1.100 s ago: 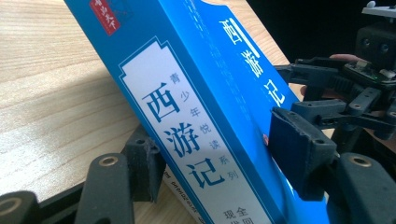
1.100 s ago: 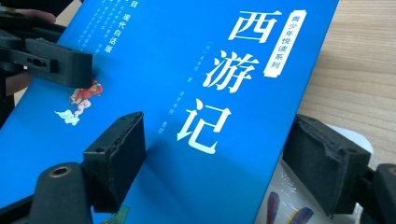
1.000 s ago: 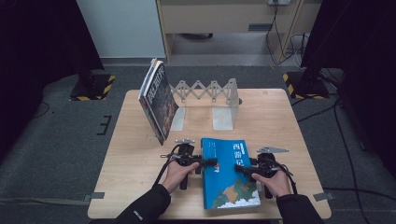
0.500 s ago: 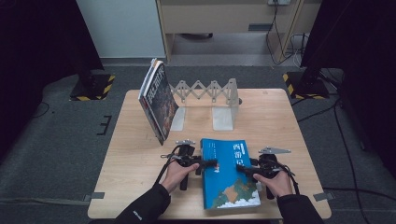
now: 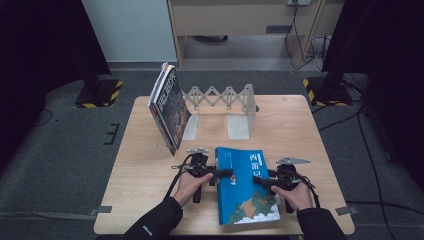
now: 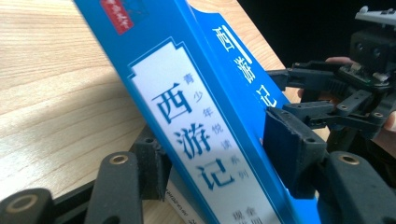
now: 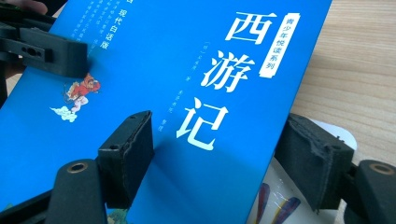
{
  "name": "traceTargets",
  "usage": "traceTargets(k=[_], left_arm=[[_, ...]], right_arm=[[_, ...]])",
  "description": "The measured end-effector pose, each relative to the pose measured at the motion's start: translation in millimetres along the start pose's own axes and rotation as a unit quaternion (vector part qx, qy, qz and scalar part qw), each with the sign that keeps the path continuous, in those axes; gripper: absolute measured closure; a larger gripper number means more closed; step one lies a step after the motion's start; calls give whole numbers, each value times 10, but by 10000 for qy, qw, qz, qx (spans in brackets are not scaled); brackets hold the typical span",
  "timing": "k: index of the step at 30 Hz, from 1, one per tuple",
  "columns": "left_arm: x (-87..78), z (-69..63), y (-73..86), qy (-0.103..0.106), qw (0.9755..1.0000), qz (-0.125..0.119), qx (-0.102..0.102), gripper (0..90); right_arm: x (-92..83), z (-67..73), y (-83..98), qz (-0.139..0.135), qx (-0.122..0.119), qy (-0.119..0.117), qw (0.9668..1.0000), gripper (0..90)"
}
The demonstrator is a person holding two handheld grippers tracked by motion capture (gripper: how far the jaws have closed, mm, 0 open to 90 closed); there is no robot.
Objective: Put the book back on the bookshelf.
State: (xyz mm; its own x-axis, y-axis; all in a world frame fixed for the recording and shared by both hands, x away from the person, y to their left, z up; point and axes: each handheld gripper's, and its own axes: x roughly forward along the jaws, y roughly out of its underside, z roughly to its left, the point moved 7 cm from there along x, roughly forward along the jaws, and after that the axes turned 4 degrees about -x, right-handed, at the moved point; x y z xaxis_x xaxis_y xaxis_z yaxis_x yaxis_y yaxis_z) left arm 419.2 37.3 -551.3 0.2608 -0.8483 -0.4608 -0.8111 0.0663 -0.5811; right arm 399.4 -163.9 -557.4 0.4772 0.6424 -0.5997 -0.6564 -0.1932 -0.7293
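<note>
both sets of jaws, left gripper [image 5: 226, 173] and right gripper [image 5: 258, 181], are clamped on the blue book's [image 5: 247, 187] edges; left just closing tighter, i'd say the next move is lifting it toward the bookend rack [image 5: 220, 97].

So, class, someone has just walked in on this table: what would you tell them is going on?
A person holds a gripper in each hand and works on a blue book at the near edge of the wooden table. The left gripper has its jaws around the spine side and has just been closing on it; the right gripper straddles the opposite edge. Farther back, another book leans against a metal folding bookstand.
</note>
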Motion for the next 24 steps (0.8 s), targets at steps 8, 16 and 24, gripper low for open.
traceTargets(k=[8, 16, 24], left_arm=[[13, 2, 22, 18, 9999, 83, -58, 434], [0, 2, 32, 22, 9999, 56, -122, 451], [19, 8, 29, 25, 9998, 113, -131, 441]], right_arm=[[21, 19, -15, 28, -80, -68, 9999, 285], [6, 27, 7, -25, -33, -83, 10000, 290], [5, 38, 4, 25, 6, -58, 10000, 296]])
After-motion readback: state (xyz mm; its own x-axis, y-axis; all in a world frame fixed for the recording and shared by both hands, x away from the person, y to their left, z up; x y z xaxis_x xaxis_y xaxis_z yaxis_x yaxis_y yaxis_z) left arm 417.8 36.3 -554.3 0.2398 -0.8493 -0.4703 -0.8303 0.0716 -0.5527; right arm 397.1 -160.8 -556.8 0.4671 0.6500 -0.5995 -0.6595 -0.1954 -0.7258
